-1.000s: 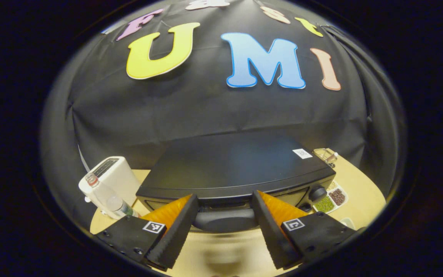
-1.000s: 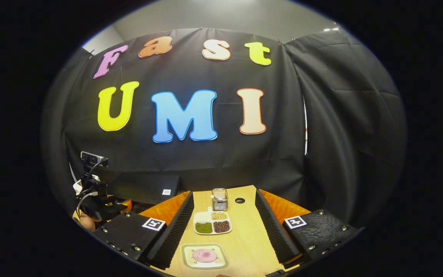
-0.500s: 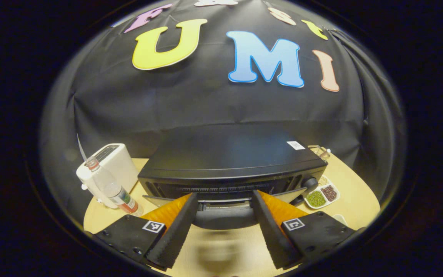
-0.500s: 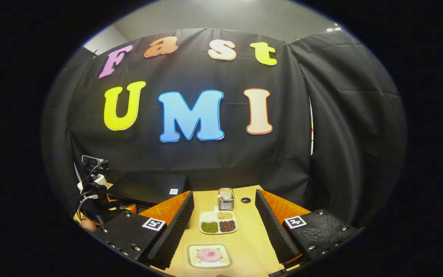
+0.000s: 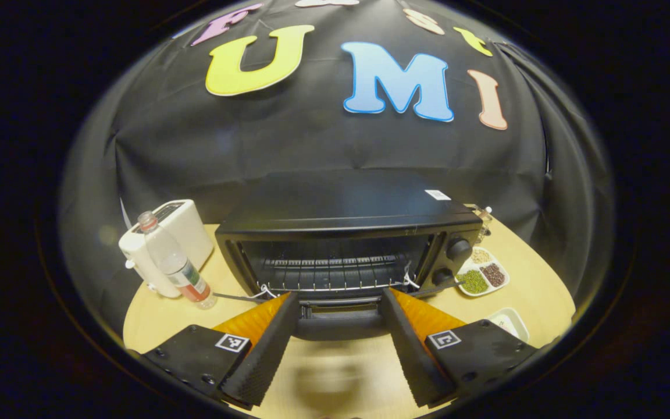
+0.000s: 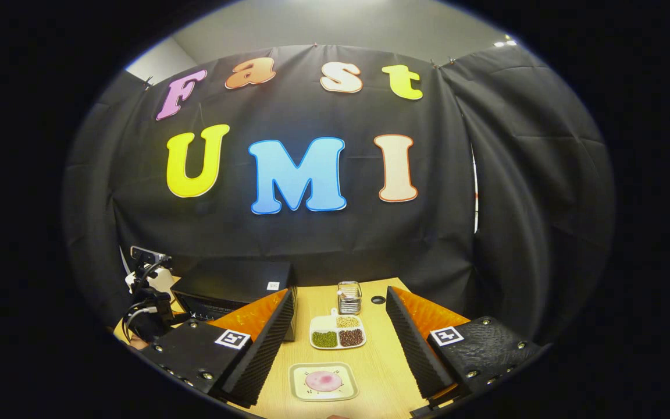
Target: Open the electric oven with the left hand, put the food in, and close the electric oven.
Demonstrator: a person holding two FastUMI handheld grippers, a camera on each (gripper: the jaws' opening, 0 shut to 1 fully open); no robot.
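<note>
In the left gripper view, a white toaster (image 5: pixel 175 235) stands at the far left of the desk (image 5: pixel 154 308), with a clear plastic bottle (image 5: pixel 173 267) just in front of it. To their right sits the black electric oven (image 5: pixel 346 233), its door swung down toward the camera so that the wire rack (image 5: pixel 335 273) inside is exposed. The left gripper (image 5: pixel 339 343) is level with the door's dark handle (image 5: pixel 338 326), which lies between its two fingers; the jaws stand spread, and whether they press on the handle cannot be told. Two knobs (image 5: pixel 457 250) sit on the oven's right front panel. Right of the oven lies a divided dish of beans (image 5: pixel 482 274), and nearer the camera the corner of a white tray (image 5: pixel 509 322).

In the right gripper view, the other gripper, with its cables, is at the far left, beside the oven. The right gripper (image 6: pixel 341 343) hovers above the desk with its jaws released and nothing between them. Ahead of it, between its fingers, lies the white tray holding the pink food (image 6: pixel 324 380), then the bean dish, then a small glass jar (image 6: pixel 349 297).
</note>
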